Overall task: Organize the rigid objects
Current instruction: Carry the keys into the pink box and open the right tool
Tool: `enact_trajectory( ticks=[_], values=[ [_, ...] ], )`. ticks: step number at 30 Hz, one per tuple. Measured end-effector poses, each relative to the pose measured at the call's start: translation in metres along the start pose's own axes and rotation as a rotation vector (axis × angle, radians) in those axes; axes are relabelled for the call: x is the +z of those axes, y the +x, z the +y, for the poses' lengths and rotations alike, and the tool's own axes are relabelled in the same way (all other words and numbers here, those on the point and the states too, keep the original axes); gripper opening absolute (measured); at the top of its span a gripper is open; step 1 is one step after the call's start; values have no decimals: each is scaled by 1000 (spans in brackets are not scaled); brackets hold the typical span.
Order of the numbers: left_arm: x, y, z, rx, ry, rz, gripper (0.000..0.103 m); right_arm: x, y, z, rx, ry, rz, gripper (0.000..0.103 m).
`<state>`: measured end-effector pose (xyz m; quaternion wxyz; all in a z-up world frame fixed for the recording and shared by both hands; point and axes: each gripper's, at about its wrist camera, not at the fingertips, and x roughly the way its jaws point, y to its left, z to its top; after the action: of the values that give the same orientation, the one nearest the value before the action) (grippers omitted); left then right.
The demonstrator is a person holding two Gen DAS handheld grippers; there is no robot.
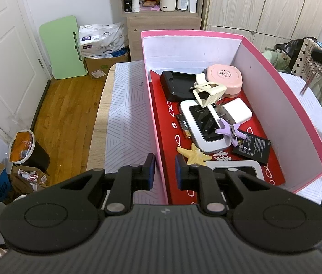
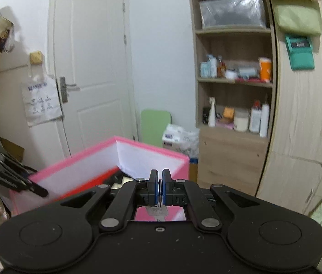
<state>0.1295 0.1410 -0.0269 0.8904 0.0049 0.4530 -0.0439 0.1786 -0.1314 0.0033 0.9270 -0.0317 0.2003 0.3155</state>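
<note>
Above the pink box [image 2: 106, 159], the right gripper's [image 2: 160, 182] jaws clench metal keys [image 2: 160, 190].

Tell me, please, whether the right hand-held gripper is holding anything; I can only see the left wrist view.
Observer: Yes. The right hand-held gripper is shut on what look like flat metal keys, pinched between its blue pads.
Operator: Thank you. Where is it relative to the box?
Observer: The pink box lies just ahead of it and lower; the right wrist view looks over the rim towards the box's white inner walls.
</note>
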Motion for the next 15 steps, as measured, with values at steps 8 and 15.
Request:
enact_trajectory(
  ticks=[8,15],
  values=[
    [-1,0,1,-4,-9,-6,17,32,2,26,153,25,-17,4],
    [-2,0,5,-17,-16,-9,17,27,50,56,292,81,120,4]
  ],
)
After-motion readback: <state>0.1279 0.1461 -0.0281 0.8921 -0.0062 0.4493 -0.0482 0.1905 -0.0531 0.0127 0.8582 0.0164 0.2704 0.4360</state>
